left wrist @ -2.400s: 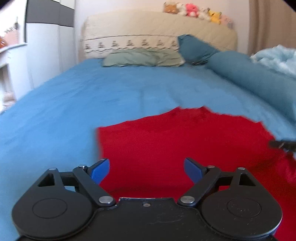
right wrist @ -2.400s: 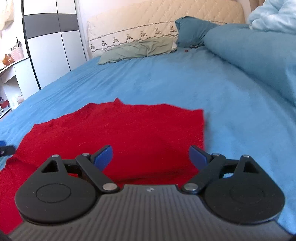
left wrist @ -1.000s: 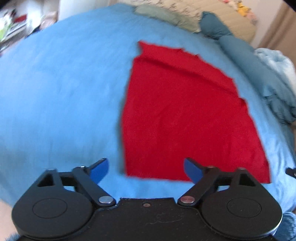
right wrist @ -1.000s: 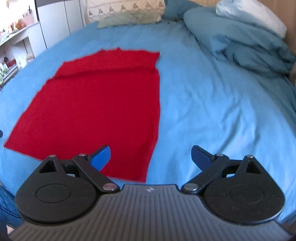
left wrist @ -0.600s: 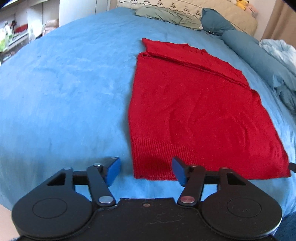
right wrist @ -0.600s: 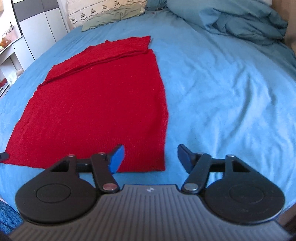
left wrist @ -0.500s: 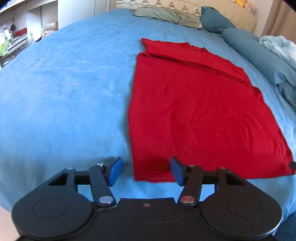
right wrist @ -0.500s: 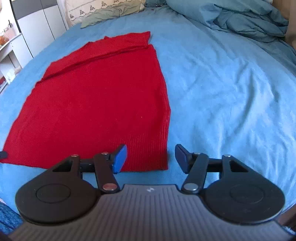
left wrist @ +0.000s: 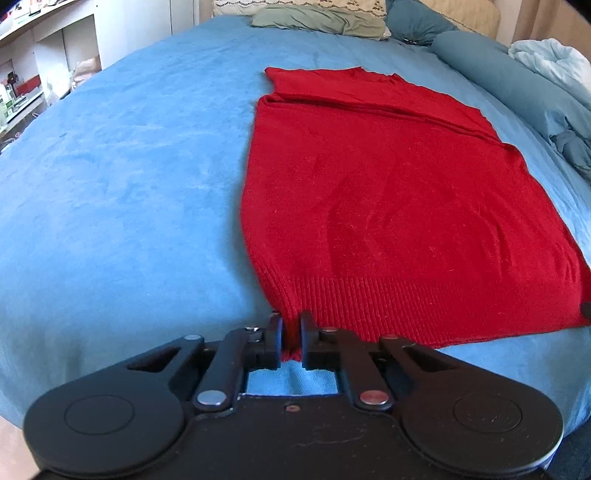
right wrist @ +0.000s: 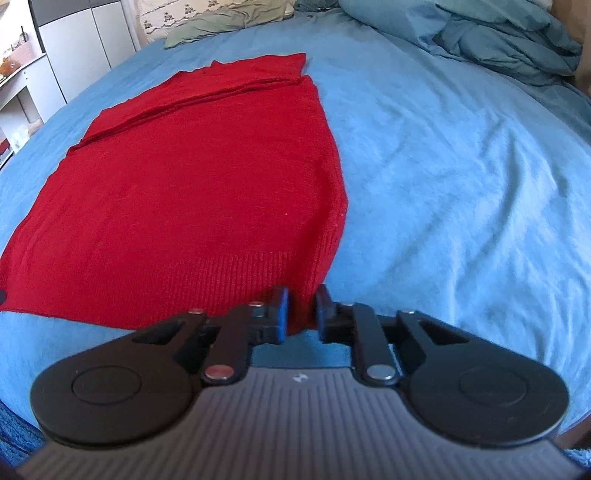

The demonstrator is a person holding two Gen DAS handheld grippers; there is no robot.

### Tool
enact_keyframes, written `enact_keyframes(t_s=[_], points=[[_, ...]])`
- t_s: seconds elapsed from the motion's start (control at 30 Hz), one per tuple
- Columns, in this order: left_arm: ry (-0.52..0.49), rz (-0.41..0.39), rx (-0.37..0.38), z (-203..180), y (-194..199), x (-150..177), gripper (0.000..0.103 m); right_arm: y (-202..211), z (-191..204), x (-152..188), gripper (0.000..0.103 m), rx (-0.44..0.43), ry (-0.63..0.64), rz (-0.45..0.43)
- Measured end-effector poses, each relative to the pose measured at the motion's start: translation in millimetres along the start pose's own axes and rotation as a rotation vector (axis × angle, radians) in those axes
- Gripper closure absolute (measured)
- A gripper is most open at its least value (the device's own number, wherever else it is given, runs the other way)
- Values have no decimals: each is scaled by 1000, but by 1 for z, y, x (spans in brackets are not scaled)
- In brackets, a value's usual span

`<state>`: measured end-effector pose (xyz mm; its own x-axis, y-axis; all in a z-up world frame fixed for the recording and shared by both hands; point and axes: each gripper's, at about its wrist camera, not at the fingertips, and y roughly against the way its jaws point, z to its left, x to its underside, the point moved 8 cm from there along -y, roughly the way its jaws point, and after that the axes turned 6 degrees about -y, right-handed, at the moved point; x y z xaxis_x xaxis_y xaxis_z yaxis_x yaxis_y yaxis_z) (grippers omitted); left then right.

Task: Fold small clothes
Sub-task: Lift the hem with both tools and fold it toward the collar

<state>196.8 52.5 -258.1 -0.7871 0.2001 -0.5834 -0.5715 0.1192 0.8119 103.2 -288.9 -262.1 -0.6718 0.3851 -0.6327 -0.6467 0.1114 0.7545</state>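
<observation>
A red knit sweater (left wrist: pixel 399 192) lies flat on the blue bed, its ribbed hem nearest me and a folded band across its far end. My left gripper (left wrist: pixel 291 334) is shut on the hem's near left corner. In the right wrist view the same sweater (right wrist: pixel 192 184) fills the left half. My right gripper (right wrist: pixel 301 310) is shut on the hem's near right corner. Both corners are pinched between the pads and lifted slightly off the sheet.
The blue bed sheet (left wrist: pixel 122 177) stretches wide to the left of the sweater, and also to its right (right wrist: pixel 461 184). Pillows (left wrist: pixel 317 18) and a rolled blue duvet (left wrist: pixel 517 85) lie at the far end and right. White cabinets (right wrist: pixel 81 48) stand beyond the bed's left side.
Both grippers moved back from the sweater's far end to its near hem, narrowed their jaws, and closed on the two hem corners.
</observation>
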Motion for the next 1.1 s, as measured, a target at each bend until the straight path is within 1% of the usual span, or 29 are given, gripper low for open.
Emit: enact_keyframes(t_s=[0.13,0.27,0.4,0.5,0.63,0.7,0.83,0.87,0.9,0.97,1.03,1.1], points=[[4,-10,-2,1,3,1,96,1,-1,-1,80,-4,1,-6],[16,-9,3,1,9,-3,96,2,-5,-5,82,-35,-25,7],[73,-35,35,6,23,-14,97,16,-8,-19,82,-97,-88,-8],[98,-84,58,9,41,-34,97,34,-9,-41,82,-165,-156,-36],[119,-174,73,13,61,-85,97,53,-5,-90,82,-243,-200,-91],[134,-226,87,15,65,-122,97,55,0,-122,82,-279,-209,-119],[143,-326,94,14,56,-211,97,47,16,-203,83,-337,-218,-196],[138,-350,80,14,49,-239,97,41,21,-227,83,-344,-216,-216],[133,-369,68,14,43,-260,97,32,26,-250,83,-344,-209,-236],[128,-406,32,16,21,-309,97,8,37,-290,83,-321,-187,-264],[149,-406,10,18,-12,-345,97,-30,46,-327,83,-287,-177,-279],[176,-390,-17,25,-55,-371,97,-78,50,-358,83,-261,-202,-282]])
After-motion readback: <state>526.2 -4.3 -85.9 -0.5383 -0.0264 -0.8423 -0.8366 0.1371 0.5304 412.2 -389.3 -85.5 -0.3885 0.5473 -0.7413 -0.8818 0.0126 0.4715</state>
